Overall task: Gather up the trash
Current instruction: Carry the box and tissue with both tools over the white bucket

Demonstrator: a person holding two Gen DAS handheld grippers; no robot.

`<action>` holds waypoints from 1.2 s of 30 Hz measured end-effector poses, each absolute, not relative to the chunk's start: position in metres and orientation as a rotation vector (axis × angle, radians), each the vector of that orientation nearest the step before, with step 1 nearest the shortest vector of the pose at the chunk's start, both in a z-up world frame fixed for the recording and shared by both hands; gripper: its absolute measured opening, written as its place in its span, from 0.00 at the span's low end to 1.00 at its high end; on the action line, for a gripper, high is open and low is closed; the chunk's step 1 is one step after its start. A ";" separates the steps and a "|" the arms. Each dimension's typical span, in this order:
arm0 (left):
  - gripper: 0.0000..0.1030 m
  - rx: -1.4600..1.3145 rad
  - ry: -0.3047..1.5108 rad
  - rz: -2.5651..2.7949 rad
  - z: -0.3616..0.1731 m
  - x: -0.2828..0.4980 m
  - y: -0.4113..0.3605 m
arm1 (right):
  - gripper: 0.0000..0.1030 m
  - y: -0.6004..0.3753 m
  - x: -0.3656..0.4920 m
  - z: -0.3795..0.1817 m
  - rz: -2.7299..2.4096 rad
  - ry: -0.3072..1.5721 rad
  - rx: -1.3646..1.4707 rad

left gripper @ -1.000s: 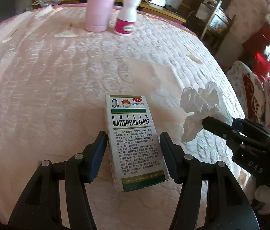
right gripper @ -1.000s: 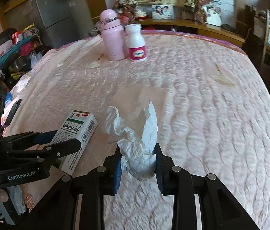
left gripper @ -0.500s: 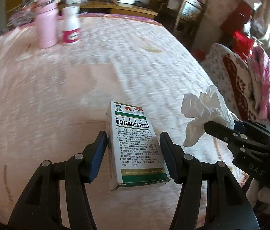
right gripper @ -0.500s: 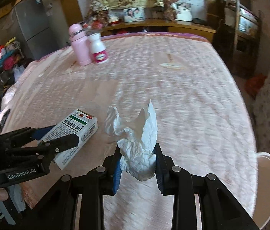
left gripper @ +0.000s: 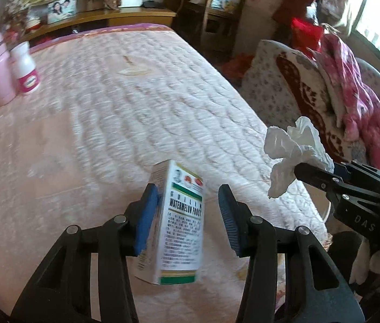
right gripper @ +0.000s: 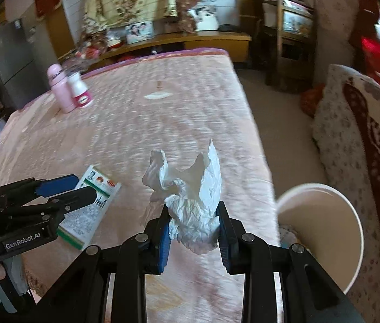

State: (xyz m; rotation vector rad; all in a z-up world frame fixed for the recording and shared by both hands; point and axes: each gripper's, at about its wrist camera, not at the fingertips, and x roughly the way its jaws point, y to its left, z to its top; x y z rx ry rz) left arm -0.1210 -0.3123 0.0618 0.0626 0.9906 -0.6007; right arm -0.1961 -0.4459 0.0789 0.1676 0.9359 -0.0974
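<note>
The right gripper has its fingers closed on one crumpled white tissue, which stands up out of the grip above the near right corner of the bed. One white bin stands on the floor just beside that corner, its open mouth to the right of the tissue and lower. This offset is the relation on which the coming move appears to turn: the tissue lies left of the bin's rim and not yet over it. The right gripper is the nearer of the two to the bin.

The left gripper has its fingers spread around one medicine box. The left pad touches the box's side; a clear gap separates the right pad from the printed face, so the box is not clamped. The box's long axis runs along the fingers, away from the camera, and it is tilted. Whether it rests on the bed or is falling cannot be told. It lies near the bed's near edge, left of the tissue and farther from the bin.

At the far left corner of the bed stand one pink flask and one white bottle, touching or nearly so, well apart from both grippers.

Count: one tissue, one box, one bin, one flask, one bottle.
</note>
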 end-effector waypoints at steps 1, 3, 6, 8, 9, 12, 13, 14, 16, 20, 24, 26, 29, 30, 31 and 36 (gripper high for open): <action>0.44 0.067 0.998 -0.603 0.060 -0.122 -0.316 | 0.27 -0.450 -0.198 0.078 -0.103 0.937 0.173; 0.44 0.073 1.015 -0.606 0.058 -0.121 -0.316 | 0.27 -0.457 -0.203 0.077 -0.110 0.938 0.188; 0.44 0.086 1.028 -0.601 0.055 -0.121 -0.311 | 0.27 -0.464 -0.208 0.074 -0.104 0.938 0.212; 0.46 0.102 1.049 -0.600 0.051 -0.119 -0.310 | 0.27 -0.465 -0.209 0.070 -0.097 0.940 0.224; 0.48 0.105 1.060 -0.606 0.049 -0.119 -0.308 | 0.27 -0.465 -0.207 0.069 -0.093 0.943 0.230; 0.50 0.127 1.070 -0.616 0.043 -0.124 -0.307 | 0.27 -0.460 -0.206 0.065 -0.078 0.949 0.235; 0.50 0.136 1.071 -0.620 0.041 -0.125 -0.307 | 0.27 -0.458 -0.206 0.064 -0.074 0.950 0.232; 0.51 0.149 1.072 -0.629 0.040 -0.128 -0.307 | 0.27 -0.457 -0.206 0.063 -0.071 0.951 0.231; 0.55 0.164 1.075 -0.668 0.038 -0.133 -0.308 | 0.27 -0.455 -0.206 0.062 -0.065 0.954 0.230; 0.58 0.198 1.086 -0.689 0.031 -0.138 -0.312 | 0.27 -0.453 -0.205 0.060 -0.063 0.962 0.227; 0.58 0.199 1.103 -0.665 0.022 -0.136 -0.316 | 0.27 -0.451 -0.205 0.060 -0.058 0.961 0.226; 0.51 0.188 1.085 -0.647 0.023 -0.135 -0.316 | 0.27 -0.451 -0.207 0.062 -0.059 0.956 0.222; 0.51 0.159 1.085 -0.658 0.028 -0.132 -0.318 | 0.27 -0.456 -0.210 0.067 -0.067 0.945 0.220; 0.51 0.155 1.080 -0.663 0.031 -0.132 -0.320 | 0.27 -0.458 -0.211 0.069 -0.071 0.941 0.220; 0.51 0.154 1.073 -0.662 0.034 -0.132 -0.322 | 0.27 -0.461 -0.212 0.070 -0.078 0.937 0.221; 0.51 0.152 1.047 -0.675 0.048 -0.132 -0.341 | 0.27 -0.481 -0.220 0.077 -0.116 0.925 0.233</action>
